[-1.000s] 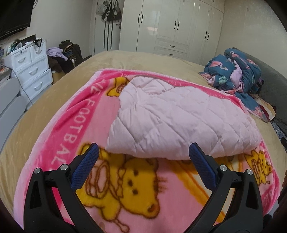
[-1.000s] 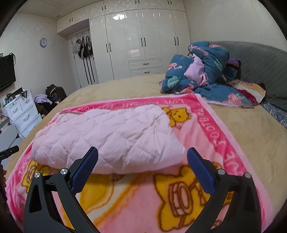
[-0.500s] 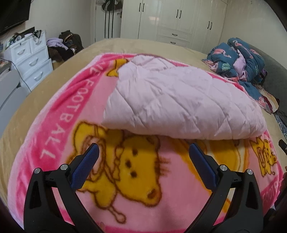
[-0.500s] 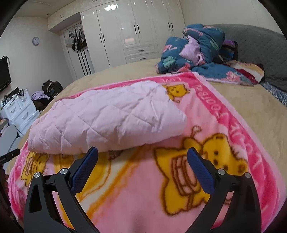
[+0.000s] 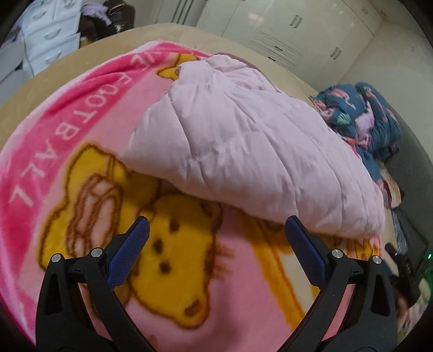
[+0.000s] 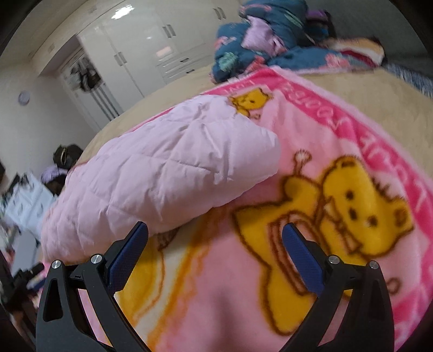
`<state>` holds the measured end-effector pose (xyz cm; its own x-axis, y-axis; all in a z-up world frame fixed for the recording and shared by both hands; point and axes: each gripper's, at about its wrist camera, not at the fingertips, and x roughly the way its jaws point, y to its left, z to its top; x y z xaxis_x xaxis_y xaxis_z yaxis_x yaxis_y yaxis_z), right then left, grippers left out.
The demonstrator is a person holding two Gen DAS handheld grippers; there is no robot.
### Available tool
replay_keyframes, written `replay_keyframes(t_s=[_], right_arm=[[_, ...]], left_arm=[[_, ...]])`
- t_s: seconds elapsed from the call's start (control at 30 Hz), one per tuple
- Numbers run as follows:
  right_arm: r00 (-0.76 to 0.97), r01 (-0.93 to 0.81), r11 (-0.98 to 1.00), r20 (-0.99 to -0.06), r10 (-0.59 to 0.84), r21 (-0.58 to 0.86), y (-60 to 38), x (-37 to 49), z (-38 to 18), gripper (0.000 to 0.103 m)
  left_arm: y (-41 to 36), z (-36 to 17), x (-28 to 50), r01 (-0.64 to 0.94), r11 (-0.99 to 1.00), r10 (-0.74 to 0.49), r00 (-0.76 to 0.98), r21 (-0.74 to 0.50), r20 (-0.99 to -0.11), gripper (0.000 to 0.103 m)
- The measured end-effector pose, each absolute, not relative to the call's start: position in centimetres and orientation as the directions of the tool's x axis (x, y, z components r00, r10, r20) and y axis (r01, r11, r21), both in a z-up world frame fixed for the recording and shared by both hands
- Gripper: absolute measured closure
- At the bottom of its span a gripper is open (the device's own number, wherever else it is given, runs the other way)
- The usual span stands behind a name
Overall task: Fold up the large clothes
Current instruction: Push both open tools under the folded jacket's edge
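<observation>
A pale pink quilted garment (image 5: 238, 140) lies folded on a bright pink cartoon-bear blanket (image 5: 173, 260) spread over the bed. My left gripper (image 5: 216, 230) hovers low over the blanket just short of the garment's near edge, open, nothing between its blue pads. In the right wrist view the same garment (image 6: 167, 176) fills the left half. My right gripper (image 6: 215, 230) is open too, its left fingertip (image 6: 135, 238) right at the garment's near fold, over the blanket (image 6: 270, 270).
A heap of dark blue patterned bedding (image 5: 362, 116) (image 6: 265, 35) sits at the head of the bed. White wardrobes (image 6: 140, 43) line the far wall. A white drawer unit (image 5: 48, 35) and a dark clothes pile (image 5: 108, 19) stand left of the tan bed (image 6: 365, 89).
Both grippers have dropped lower and closer to the garment's near edge and tilted; the views are blurred by motion. Both stay open. The garment has not moved.
</observation>
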<state>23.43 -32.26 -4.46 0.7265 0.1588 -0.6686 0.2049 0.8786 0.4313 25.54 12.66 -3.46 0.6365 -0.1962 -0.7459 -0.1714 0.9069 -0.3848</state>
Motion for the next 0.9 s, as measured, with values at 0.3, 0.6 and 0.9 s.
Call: replay_keyframes(t_s=[0.3,0.6,0.9], right_arm=[[0.722,0.304,0.792,-0.671,0.171,0.529,-33.9,27.8,-6.2,0.004],[0.717,0.293,0.780,-0.667,0.203,0.552,-34.2,30.9,-7.4,0.004],[0.713,0.284,0.758,-0.658,0.243,0.588,-34.1,32.4,-8.5,0.004]], left_arm=[[14.1,-3.9,29.3,-0.273,0.874,-0.145,0.644,-0.402,-0.751,0.009],[14.6,-4.5,32.0,-0.334,0.841,-0.122,0.650,-0.426,-0.750,0.009],[14.5,-5.9,34.3,-0.383,0.820,-0.086,0.652,-0.425,-0.753,0.008]])
